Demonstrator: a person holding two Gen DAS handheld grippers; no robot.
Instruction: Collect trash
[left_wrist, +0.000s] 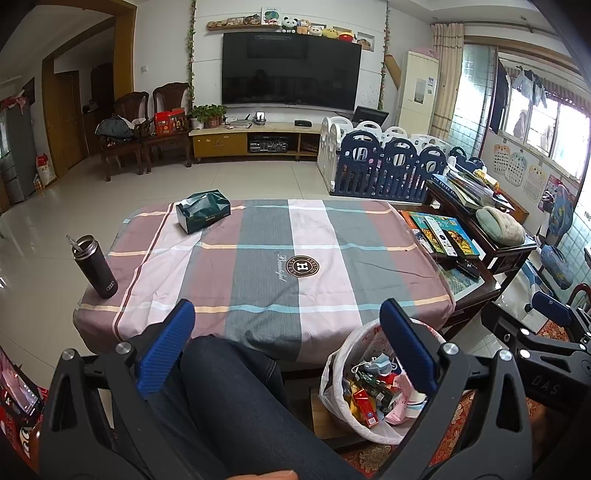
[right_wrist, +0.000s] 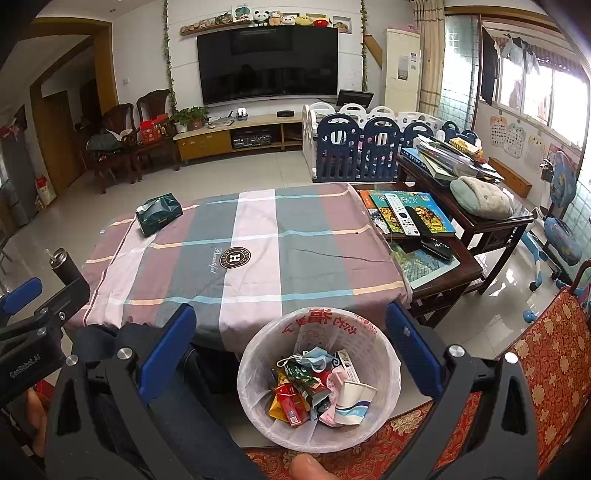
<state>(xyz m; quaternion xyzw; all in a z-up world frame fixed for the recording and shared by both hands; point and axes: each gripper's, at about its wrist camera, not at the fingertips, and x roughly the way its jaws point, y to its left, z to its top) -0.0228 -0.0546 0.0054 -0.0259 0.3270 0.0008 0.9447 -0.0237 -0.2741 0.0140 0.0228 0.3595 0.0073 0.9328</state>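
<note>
A white trash bin lined with a plastic bag (right_wrist: 384, 354) stands on the floor at the near edge of the table, holding wrappers, a blue face mask, a paper cup (right_wrist: 354, 400) and red packets. It also shows in the left wrist view (left_wrist: 336, 373). My right gripper (right_wrist: 291, 328) is open and empty, held above the bin. My left gripper (left_wrist: 288, 325) is open and empty, over the person's knee, left of the bin. The table wears a plaid cloth (left_wrist: 266, 254) (right_wrist: 258, 240).
A green tissue box (left_wrist: 203, 216) (right_wrist: 159, 215) lies at the table's far left. A black flask (left_wrist: 95, 266) stands at the left edge. Books and remotes (right_wrist: 410, 218) crowd a side table on the right. A red patterned seat (right_wrist: 546, 365) is at right.
</note>
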